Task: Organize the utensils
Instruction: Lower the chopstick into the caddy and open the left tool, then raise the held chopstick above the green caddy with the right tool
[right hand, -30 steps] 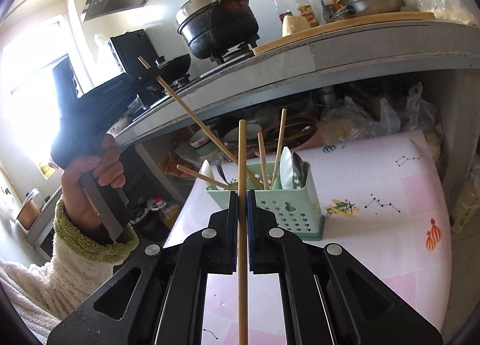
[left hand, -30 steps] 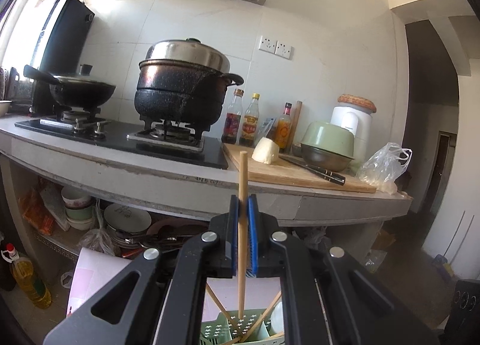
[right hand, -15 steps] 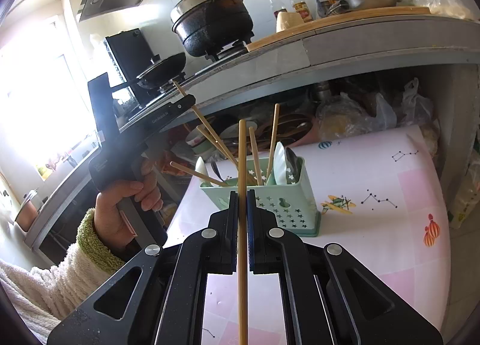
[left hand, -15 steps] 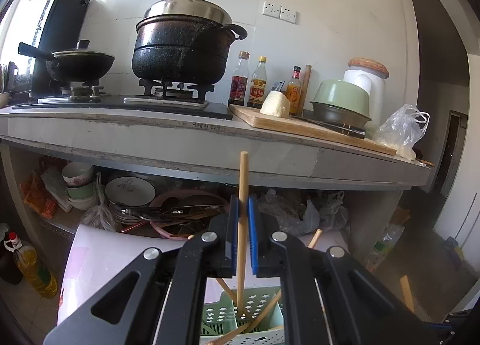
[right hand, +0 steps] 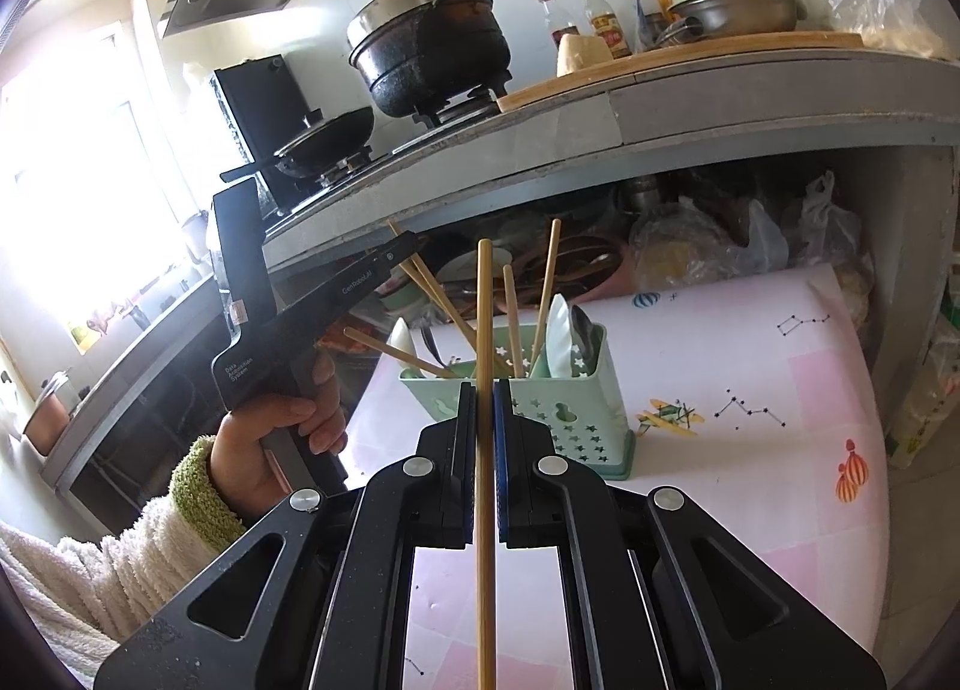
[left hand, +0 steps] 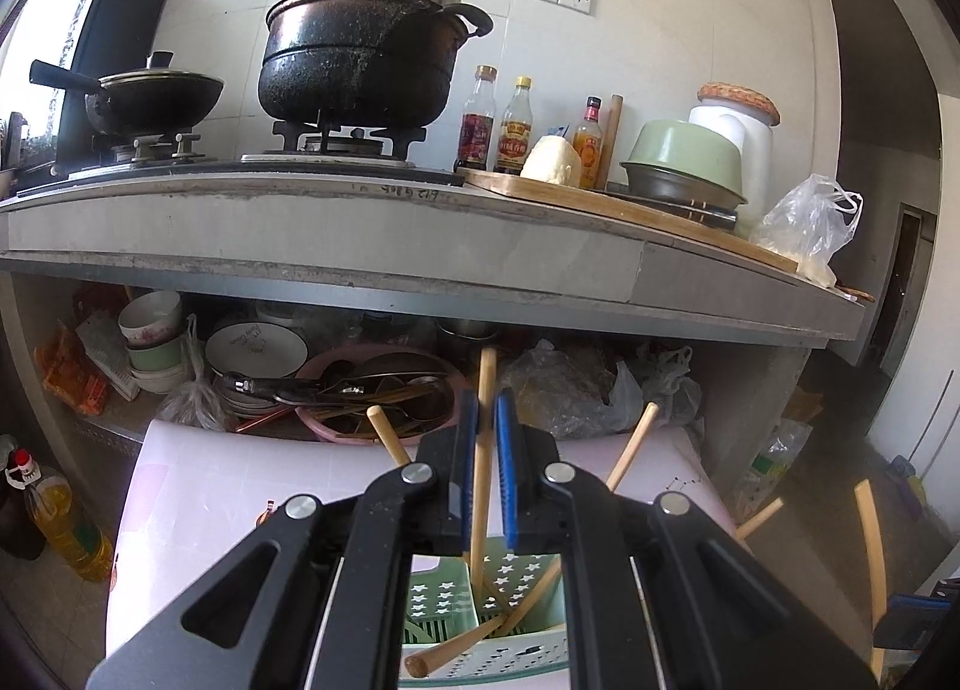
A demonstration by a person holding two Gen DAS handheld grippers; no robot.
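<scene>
**Two chopsticks held over the caddy**

At left in the right wrist view, the left gripper (right hand: pixel 403 247) reaches in from the left edge toward the green caddy (right hand: pixel 558 408), which stands at frame centre on the pink mat (right hand: pixel 750 390). From its own camera, the left gripper (left hand: pixel 486 438) has its jaws slightly apart around a chopstick (left hand: pixel 482 450) whose lower end already dips into the caddy (left hand: pixel 438 594) at bottom centre; it looks loosely held or just being let go, but I cannot tell which.

At centre, the right gripper (right hand: pixel 485 420) is clenched on a second chopstick (right hand: pixel 485 330), upright, in front of the caddy.

These sticks look light, stiff and smooth, so they would likely pivot or slip under a loose pinch. A firm grip near mid-length, as here, seems best. Spoons (right hand: pixel 567 339) fill the caddy's right compartment.
</scene>
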